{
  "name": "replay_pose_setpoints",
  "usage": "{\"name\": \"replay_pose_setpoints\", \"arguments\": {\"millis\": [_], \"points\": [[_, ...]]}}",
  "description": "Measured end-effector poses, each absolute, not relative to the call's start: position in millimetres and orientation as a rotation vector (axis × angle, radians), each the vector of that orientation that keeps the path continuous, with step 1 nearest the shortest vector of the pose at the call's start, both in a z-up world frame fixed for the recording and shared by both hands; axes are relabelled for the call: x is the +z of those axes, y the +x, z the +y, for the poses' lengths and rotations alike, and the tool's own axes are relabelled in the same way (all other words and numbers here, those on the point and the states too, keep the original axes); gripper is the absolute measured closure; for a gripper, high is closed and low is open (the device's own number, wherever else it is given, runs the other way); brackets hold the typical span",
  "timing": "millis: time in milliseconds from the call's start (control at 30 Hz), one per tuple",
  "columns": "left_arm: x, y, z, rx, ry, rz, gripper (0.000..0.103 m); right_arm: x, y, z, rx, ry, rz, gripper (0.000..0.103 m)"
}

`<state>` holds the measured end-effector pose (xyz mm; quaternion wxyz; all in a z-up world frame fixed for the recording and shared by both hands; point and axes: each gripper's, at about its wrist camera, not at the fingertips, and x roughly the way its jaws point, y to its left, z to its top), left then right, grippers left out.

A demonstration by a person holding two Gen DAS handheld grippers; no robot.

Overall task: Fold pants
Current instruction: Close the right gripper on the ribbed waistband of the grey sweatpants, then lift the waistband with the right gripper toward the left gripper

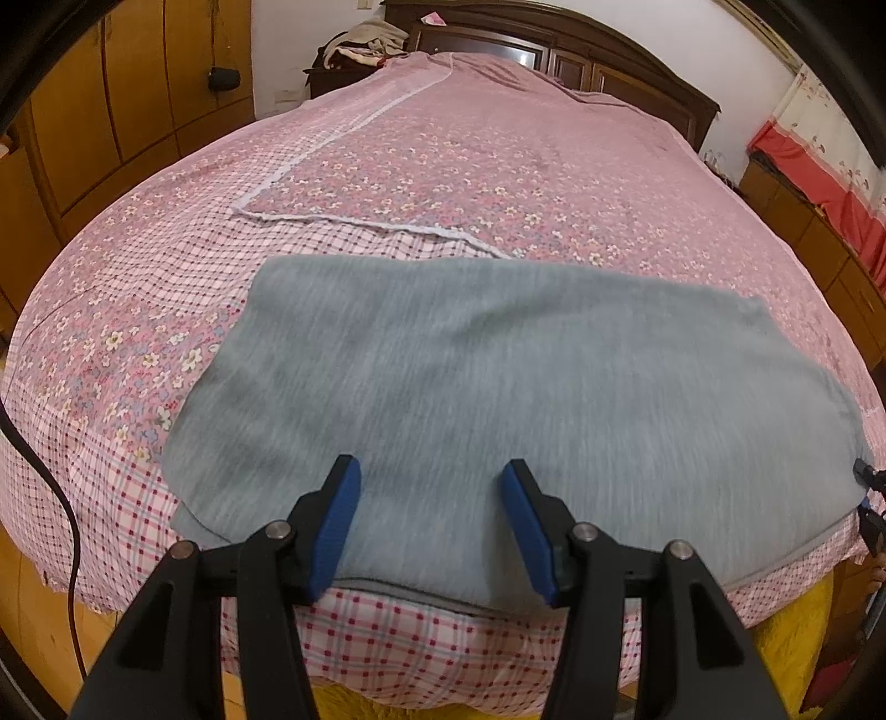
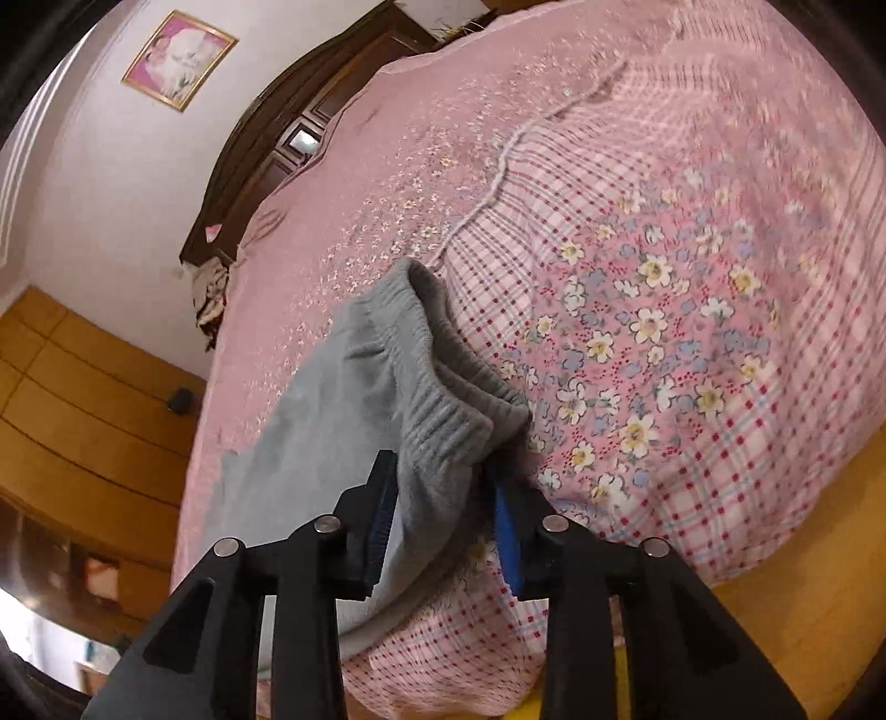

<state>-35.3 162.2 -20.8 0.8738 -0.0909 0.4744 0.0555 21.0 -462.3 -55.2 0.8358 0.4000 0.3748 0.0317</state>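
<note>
Grey pants (image 1: pixel 498 387) lie folded flat near the foot edge of the bed (image 1: pixel 443 166), reaching across most of the left wrist view. My left gripper (image 1: pixel 432 487) hovers just over their near edge, jaws open, with nothing between the blue pads. In the right wrist view the ribbed waistband (image 2: pixel 443 399) bunches up at the pants' end. My right gripper (image 2: pixel 443 487) straddles that waistband corner. The fabric lies against the left pad (image 2: pixel 382 520), and a thin gap shows beside the right pad (image 2: pixel 506 531). At the far right edge of the left wrist view, part of the right gripper (image 1: pixel 869 487) shows.
The bed carries a pink floral and checked sheet (image 2: pixel 664 310). A dark wooden headboard (image 1: pixel 581 61) stands at the far end, with clothes piled (image 1: pixel 360 44) beside it. Wooden wardrobes (image 1: pixel 111 111) line the left. A black cable (image 1: pixel 50 476) hangs at the bed's left corner.
</note>
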Motion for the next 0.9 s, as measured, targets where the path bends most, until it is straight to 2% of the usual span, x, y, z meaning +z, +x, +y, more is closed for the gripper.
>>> {"name": "replay_pose_setpoints", "arguments": {"millis": [133,200,400,667,900], "points": [[-18,-35,162,0.122,-0.196,0.996,0.047,-56,21,-466,0.063,0.852,0.799,0.071],[-16,-36,163,0.122,-0.2,0.997,0.047,-51,16,-469,0.048,0.825,0.796,0.081],[-10,-40,166,0.132,-0.202,1.004,0.046,-29,9,-455,0.015,0.726,0.757,0.087],[-4,-43,172,0.141,-0.219,0.996,0.046,28,10,-390,-0.036,0.254,0.729,0.089],[-3,-45,175,0.132,-0.233,0.989,0.046,68,7,-338,0.108,0.069,0.638,0.089]]}}
